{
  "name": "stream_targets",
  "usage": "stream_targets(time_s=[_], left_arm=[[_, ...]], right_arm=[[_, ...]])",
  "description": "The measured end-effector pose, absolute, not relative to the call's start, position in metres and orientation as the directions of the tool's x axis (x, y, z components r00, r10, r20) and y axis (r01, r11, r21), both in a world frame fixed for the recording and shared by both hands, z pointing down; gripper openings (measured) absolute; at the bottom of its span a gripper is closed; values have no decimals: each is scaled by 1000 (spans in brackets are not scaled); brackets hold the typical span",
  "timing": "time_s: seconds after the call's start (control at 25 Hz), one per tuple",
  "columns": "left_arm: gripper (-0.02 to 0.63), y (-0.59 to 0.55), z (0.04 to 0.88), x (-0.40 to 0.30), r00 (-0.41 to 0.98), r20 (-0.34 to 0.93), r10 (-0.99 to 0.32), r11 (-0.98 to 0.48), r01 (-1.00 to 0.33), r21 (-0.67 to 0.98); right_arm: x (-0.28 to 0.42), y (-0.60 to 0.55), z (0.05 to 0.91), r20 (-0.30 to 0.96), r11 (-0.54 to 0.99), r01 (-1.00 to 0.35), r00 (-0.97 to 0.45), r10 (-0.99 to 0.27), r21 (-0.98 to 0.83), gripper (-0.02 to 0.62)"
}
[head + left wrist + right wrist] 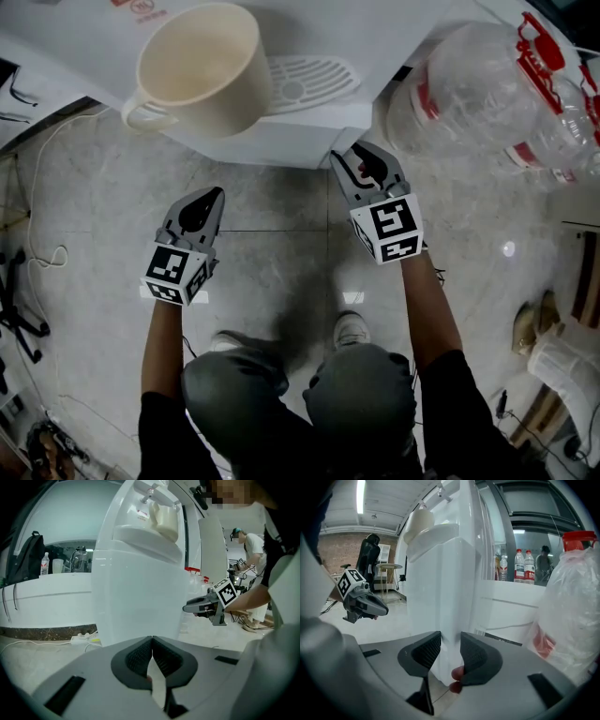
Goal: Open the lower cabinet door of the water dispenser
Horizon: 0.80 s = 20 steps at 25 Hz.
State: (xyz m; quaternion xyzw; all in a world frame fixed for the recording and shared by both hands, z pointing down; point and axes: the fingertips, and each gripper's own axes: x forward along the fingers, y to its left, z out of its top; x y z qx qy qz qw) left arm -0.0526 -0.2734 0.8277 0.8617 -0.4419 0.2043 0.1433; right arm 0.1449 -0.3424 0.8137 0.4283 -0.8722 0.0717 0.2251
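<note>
The white water dispenser [281, 141] stands ahead of me with a cream cup [202, 66] on its drip tray. Its lower cabinet front [136, 597] fills the middle of the left gripper view. My right gripper [347, 157] is at the dispenser's right front corner. In the right gripper view the jaws [450, 641] straddle the cabinet door's vertical edge [447, 620] with a gap still showing at the pads. My left gripper [208, 195] hangs a little short of the cabinet front, shut with nothing between its pads [152, 639].
A large clear water bottle with a red cap [497, 94] lies right of the dispenser, close to my right gripper. Cables [37, 253] and a power strip [82, 639] lie on the floor at the left. Another person [253, 550] stands far behind.
</note>
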Motion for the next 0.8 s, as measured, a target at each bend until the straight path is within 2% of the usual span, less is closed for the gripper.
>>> stream_targets(time_s=[0.24,0.8], left_arm=[[15,-249,831,-54,523,533,-665,-559,-822,109],[15,-181,793,-51,540,647,-538,-525,-815,243]], right_arm=[[143,-332,814,465,579,-813,-493,-736,54,146],[127,-290,809,581,468,-883,-383,-718,-4,143]])
